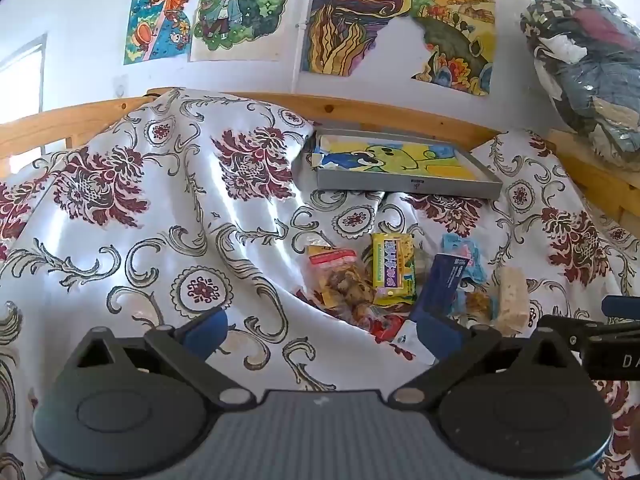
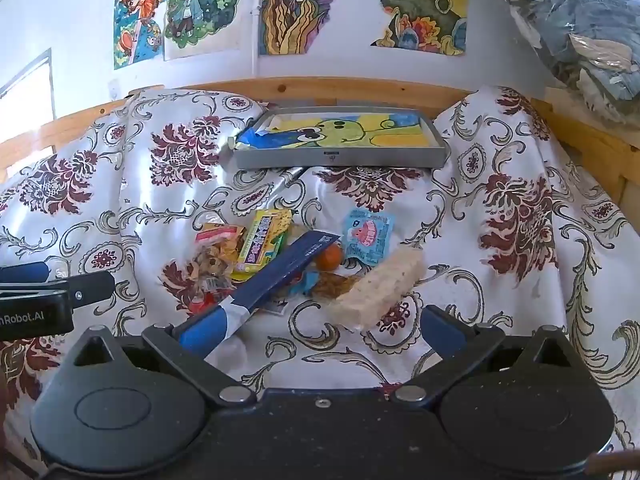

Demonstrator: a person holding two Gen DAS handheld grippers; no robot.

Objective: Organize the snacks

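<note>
Both grippers stand with jaws spread wide and hold nothing.

The left gripper [image 1: 322, 330] hovers low over the white bedspread with maroon floral print [image 1: 160, 216]. The heap of snacks lies ahead of its jaws and toward its right finger: a yellow rectangular packet with purple lettering [image 1: 393, 270] straight beyond the gap, a clear crinkled bag of brown snacks with a red label [image 1: 340, 276] just left of that, and a long dark blue flat packet [image 1: 442, 280] running down until its near end meets the right finger's blue pad. A pale beige puffed-rice bar in clear wrap [image 1: 512, 296] lies just outside that finger.

The right gripper [image 2: 316, 330] is likewise level and low. The beige bar [image 2: 380, 286] lies just ahead of its gap, slanted. The dark blue packet [image 2: 280, 270] slants away from its left finger, its near end at that pad. Beyond are a small orange round fruit-like piece [image 2: 330, 258] and a light blue pouch with a pink cartoon figure [image 2: 368, 236].

Farther ahead of both jaws, a shallow grey rectangular tray lined with a yellow-green cartoon drawing [image 2: 340, 158] rests on the bedspread.
</note>
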